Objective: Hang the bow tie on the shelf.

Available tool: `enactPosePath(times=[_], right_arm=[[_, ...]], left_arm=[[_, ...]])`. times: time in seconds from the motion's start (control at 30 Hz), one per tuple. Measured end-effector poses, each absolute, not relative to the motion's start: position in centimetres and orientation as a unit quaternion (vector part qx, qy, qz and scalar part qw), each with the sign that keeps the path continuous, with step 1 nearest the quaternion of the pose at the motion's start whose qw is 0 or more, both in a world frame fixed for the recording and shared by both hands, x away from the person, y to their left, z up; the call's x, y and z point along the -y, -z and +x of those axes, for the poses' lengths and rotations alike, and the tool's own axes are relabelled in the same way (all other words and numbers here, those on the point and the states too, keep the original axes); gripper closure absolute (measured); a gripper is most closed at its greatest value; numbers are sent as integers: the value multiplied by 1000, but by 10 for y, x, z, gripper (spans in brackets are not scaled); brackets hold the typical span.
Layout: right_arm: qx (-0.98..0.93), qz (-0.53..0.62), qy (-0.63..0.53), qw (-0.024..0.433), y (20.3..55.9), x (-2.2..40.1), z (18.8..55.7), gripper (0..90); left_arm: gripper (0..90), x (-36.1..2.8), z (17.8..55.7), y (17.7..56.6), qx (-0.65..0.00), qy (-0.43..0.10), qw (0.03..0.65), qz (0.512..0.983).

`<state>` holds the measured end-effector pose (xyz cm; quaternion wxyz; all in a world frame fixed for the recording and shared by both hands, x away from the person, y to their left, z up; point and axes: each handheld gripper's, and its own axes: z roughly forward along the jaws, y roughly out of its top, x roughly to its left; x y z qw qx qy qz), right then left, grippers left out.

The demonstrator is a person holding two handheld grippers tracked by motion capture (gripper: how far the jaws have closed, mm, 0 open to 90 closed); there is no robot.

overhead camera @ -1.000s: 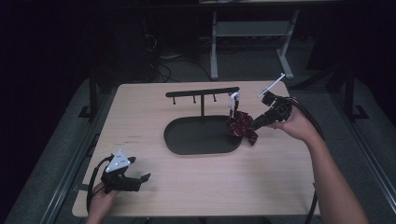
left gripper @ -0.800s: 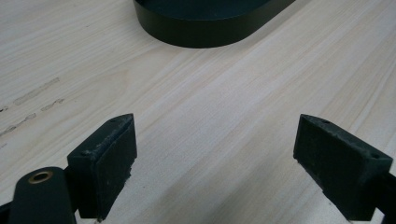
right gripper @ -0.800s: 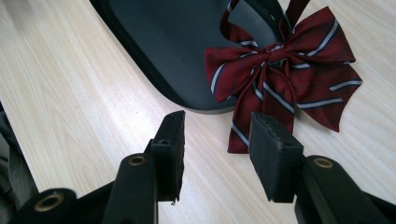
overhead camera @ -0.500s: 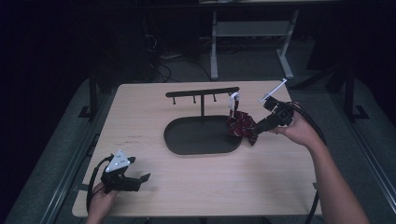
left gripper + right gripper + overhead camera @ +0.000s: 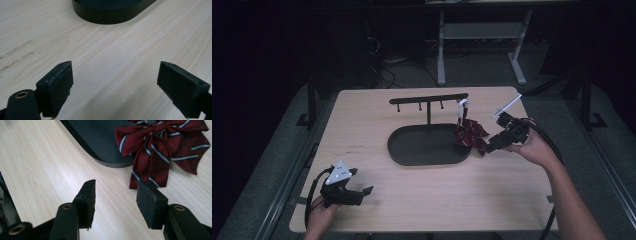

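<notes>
From above, the dark red bow (image 5: 470,133) hangs by a white tag from the end of the black stand (image 5: 428,100), draping over the oval base's right edge. The right gripper (image 5: 116,195) view reveals its grey-white stripes and tails reaching the table (image 5: 37,165), jaws parted with nothing between them. The left gripper (image 5: 115,77) rests near the table's front-left corner, jaws spread wide.

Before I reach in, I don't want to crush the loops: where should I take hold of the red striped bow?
Probably the bow by a hanging tail, from the table side beside the right gripper: the tails lie flat, nearest its open fingers.
</notes>
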<state>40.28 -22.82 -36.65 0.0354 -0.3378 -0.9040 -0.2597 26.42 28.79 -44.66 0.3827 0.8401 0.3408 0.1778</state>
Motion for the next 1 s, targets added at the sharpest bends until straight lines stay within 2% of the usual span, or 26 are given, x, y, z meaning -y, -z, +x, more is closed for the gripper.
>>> enactPosePath(times=[1.0], right_arm=[[899, -338, 273, 48, 398, 238, 370, 468]], left_arm=[[130, -287, 264, 448, -342, -177, 382, 840]])
